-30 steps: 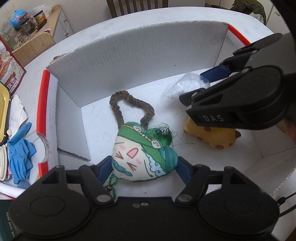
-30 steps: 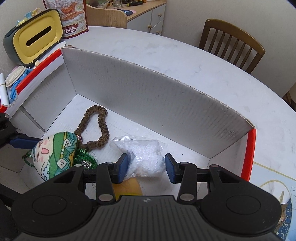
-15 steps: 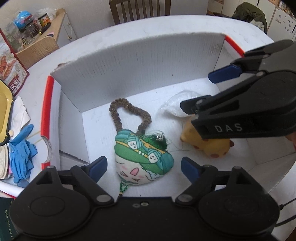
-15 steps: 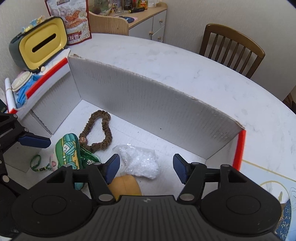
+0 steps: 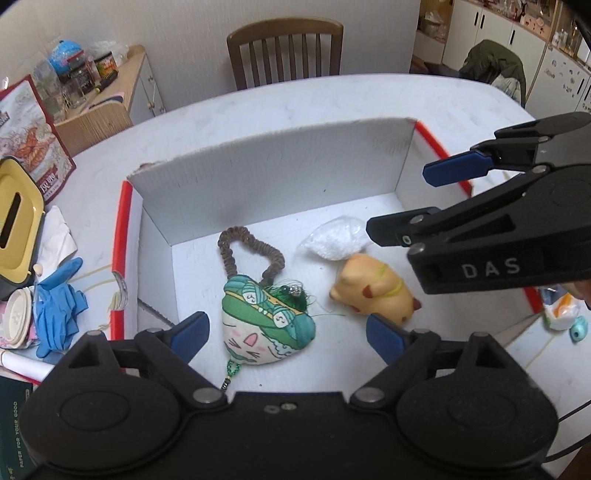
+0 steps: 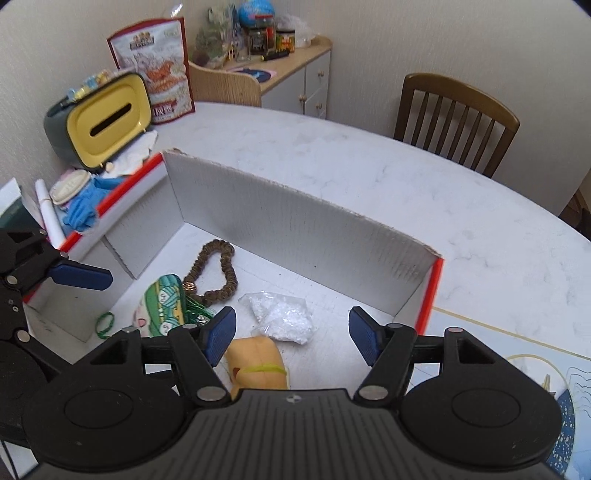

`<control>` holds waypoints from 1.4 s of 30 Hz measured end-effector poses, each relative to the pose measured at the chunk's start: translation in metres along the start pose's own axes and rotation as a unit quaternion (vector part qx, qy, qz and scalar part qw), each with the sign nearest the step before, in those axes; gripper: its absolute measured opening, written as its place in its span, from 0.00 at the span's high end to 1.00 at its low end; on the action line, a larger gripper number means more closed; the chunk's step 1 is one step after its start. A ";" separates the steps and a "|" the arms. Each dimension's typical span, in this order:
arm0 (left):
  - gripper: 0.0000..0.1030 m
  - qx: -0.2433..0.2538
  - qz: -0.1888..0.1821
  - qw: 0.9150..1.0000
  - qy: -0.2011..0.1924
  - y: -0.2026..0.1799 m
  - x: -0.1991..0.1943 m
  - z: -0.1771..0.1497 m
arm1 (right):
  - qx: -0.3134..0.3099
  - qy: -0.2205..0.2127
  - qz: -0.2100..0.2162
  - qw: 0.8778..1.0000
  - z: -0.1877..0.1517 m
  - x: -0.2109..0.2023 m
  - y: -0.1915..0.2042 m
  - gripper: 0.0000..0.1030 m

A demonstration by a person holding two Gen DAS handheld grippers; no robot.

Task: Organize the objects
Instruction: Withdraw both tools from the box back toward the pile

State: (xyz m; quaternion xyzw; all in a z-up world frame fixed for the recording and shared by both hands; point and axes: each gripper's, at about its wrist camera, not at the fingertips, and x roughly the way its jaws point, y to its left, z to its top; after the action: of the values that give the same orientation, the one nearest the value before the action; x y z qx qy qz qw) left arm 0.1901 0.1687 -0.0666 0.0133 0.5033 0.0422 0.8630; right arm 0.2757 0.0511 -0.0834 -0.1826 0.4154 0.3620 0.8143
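Left wrist view: left hand-held gripper [image 5: 286, 332], its jaws just widened, straddles without touching the cat pouch [image 5: 264, 325] lying mid-frame in the white box [image 5: 266, 177]. Right wrist view: right hand-held gripper [image 6: 291, 334], jaws just spread apart, hovers empty over the bead bag [image 6: 282, 317] at lower centre.

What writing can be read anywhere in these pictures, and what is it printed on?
"DAS": white letters on the side of the right gripper, seen from the left wrist camera.
"PAPER FOR YOUR GOOD": small print running up the dark green box at the lower left edge.
Red snack bag against the wall: large characters and a banner on it, too blurred to read.
Jars on the sideboard: labels too small to read.
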 end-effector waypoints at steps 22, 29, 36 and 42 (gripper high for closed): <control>0.04 -0.011 -0.011 0.998 -0.068 -0.056 -0.069 -0.019 | 0.033 -0.071 0.037 0.996 -0.056 -0.118 -0.029 0.24; 0.01 -0.013 -0.018 0.997 -0.078 -0.078 -0.080 -0.023 | 0.045 -0.078 0.040 0.995 -0.078 -0.140 -0.045 0.22; 0.01 -0.009 -0.027 0.996 -0.084 -0.102 -0.084 -0.023 | 0.055 -0.089 0.040 0.994 -0.099 -0.162 -0.067 0.21; 0.00 -0.001 -0.039 0.996 -0.086 -0.124 -0.082 -0.022 | 0.067 -0.109 0.027 0.991 -0.127 -0.187 -0.101 0.18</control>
State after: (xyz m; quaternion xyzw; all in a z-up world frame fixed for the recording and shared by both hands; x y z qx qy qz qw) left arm 0.1381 0.0376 -0.0149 -0.0034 0.4277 0.0074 0.9039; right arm 0.2076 -0.1746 -0.0072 -0.0764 0.3523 0.3727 0.8551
